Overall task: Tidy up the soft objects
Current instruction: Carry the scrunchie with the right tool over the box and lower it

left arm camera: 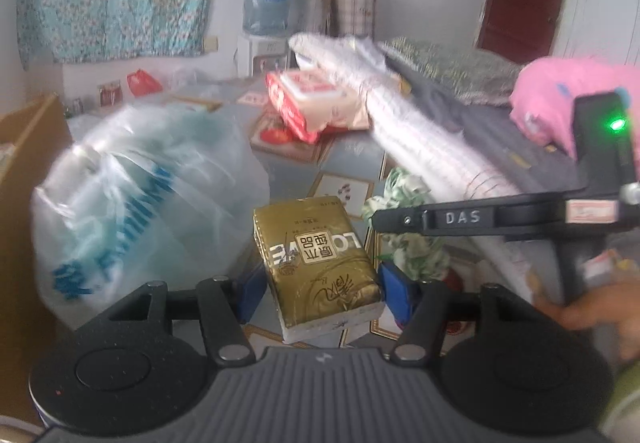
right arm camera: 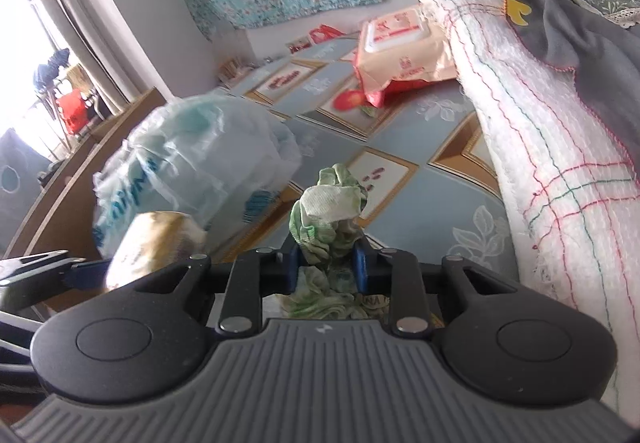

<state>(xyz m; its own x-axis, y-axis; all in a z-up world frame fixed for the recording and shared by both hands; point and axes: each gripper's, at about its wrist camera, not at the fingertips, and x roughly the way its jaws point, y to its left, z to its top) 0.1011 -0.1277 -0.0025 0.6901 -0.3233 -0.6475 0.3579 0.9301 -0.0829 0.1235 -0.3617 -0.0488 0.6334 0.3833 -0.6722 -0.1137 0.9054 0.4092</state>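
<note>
Left tool point(left arm camera: 320, 291) clamping tissue pack point(left arm camera: 316, 263), right tool point(right arm camera: 327, 267) pinching cloth point(right arm camera: 328, 219)

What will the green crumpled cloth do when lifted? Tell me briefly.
The green cloth looks thin and crumpled, so it will probably droop around the right gripper. It seems light. Its loose folds below may trail and snag.

Daylit, soft shadows; window point(right arm camera: 24, 55) blown out left; plastic bag point(left arm camera: 140, 195) motion-blurred; fisheye bending, dark corners.
</note>
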